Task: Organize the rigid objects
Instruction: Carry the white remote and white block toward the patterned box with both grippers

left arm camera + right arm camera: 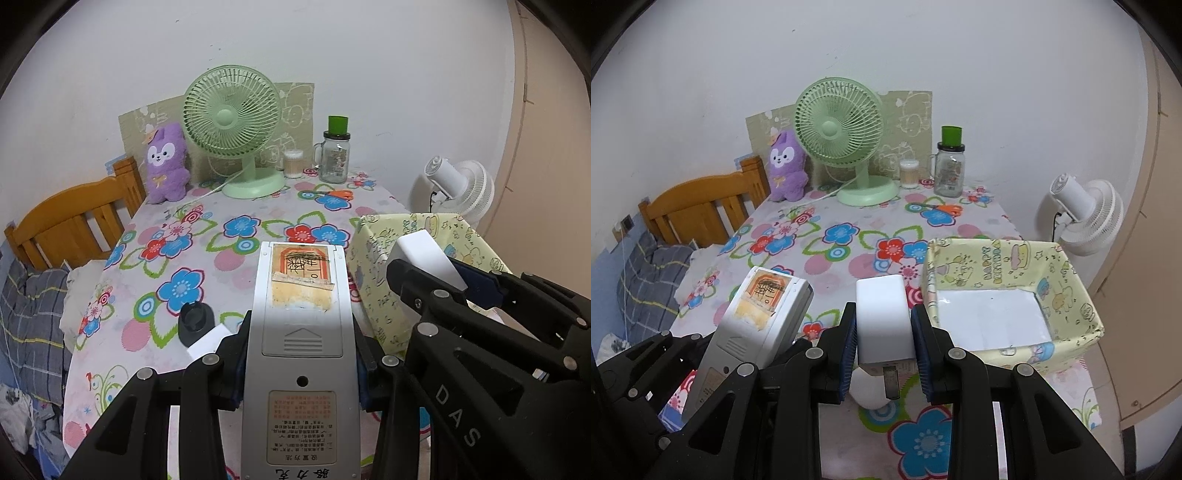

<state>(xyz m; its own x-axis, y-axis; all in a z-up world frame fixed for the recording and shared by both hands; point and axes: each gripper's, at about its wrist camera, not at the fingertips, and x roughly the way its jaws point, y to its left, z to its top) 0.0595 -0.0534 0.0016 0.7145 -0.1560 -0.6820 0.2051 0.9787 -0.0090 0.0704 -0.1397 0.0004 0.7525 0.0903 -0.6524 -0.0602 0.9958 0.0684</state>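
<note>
My left gripper (301,354) is shut on a grey remote control (301,332), back side up, held above the floral table; the remote also shows in the right wrist view (757,325). My right gripper (884,343) is shut on a white charger block (882,317), also visible in the left wrist view (424,258), just left of the yellow cartoon-print box (1067,288). The box is open with a white bottom. A small black cap-like object (195,319) and a white piece (208,341) lie on the table under the left gripper.
A green fan (846,147), purple plush (786,166), cotton-swab cup (909,173), glass jar with green lid (949,166) and orange scissors (945,209) stand at the table's far end. A white round object (871,387) lies below the charger. A wooden bed frame (701,206) is left, a white fan (1086,214) right.
</note>
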